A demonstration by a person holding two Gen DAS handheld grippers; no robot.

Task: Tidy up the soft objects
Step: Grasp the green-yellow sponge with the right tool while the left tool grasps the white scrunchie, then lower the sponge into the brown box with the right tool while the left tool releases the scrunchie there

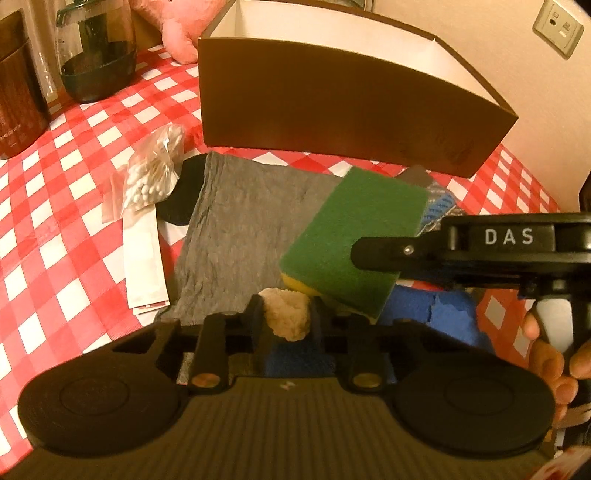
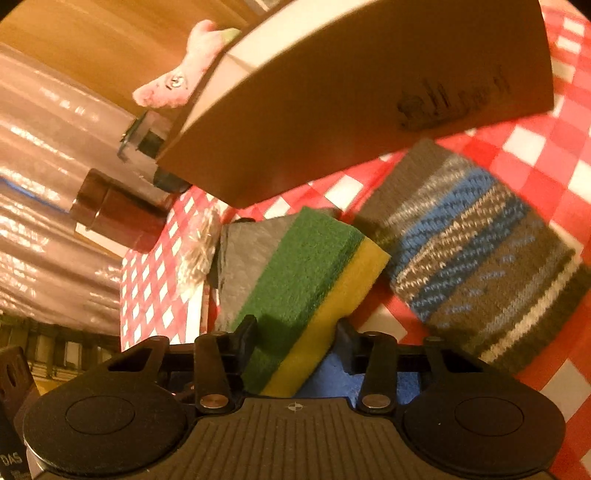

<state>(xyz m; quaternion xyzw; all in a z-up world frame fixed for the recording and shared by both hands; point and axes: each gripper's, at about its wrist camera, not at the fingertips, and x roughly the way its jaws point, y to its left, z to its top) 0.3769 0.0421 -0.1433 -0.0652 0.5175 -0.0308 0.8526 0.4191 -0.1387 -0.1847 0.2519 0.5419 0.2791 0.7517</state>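
A small beige fluffy pad point(image 1: 286, 314) sits pinched between the fingers of my left gripper point(image 1: 287, 310), low over a grey cloth point(image 1: 240, 229) and a blue cloth point(image 1: 424, 314). My right gripper point(image 2: 295, 332) is shut on a green-and-yellow sponge point(image 2: 310, 280), which is tilted up off the cloths. That sponge point(image 1: 351, 236) shows in the left wrist view too, with one right-gripper finger point(image 1: 376, 253) across it. A striped grey-and-blue sock point(image 2: 480, 258) lies flat to the right. A brown box point(image 1: 351, 110) with a white inside stands open just behind.
On the red-checked tablecloth point(image 1: 74, 184) lie a bag of cotton swabs point(image 1: 155, 173), a white paper point(image 1: 142, 258) and a black round item point(image 1: 184, 195). Dark jars point(image 1: 96, 48) stand at the back left beside a pink plush toy point(image 1: 181, 29). A wall socket point(image 1: 557, 27) is at the back right.
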